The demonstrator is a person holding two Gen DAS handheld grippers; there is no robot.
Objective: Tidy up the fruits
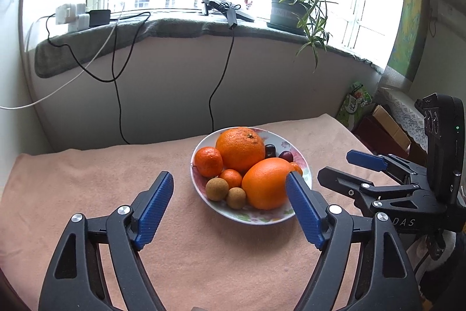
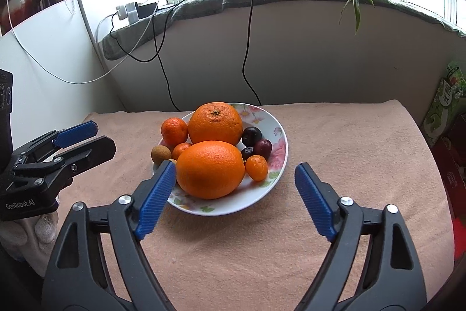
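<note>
Fruit piled in a flowered plate (image 2: 278, 136) mid-tabletop, toward the far edge; left gripper (image 1: 230, 203) and right gripper (image 2: 236, 191) hover near it, jaws spread, empty. Risk: nudging the front orange (image 2: 210, 168) rolls small fruit off the plate

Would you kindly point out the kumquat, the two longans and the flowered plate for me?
Kumquat (image 2: 257, 168): right wrist view, middle of its orange skin.
Left longan (image 1: 217, 189): left wrist view, centre of its brown shell.
Right longan (image 1: 236, 198): left wrist view, centre of its shell.
Plate (image 2: 278, 133): right wrist view, bare flowered rim.
</note>
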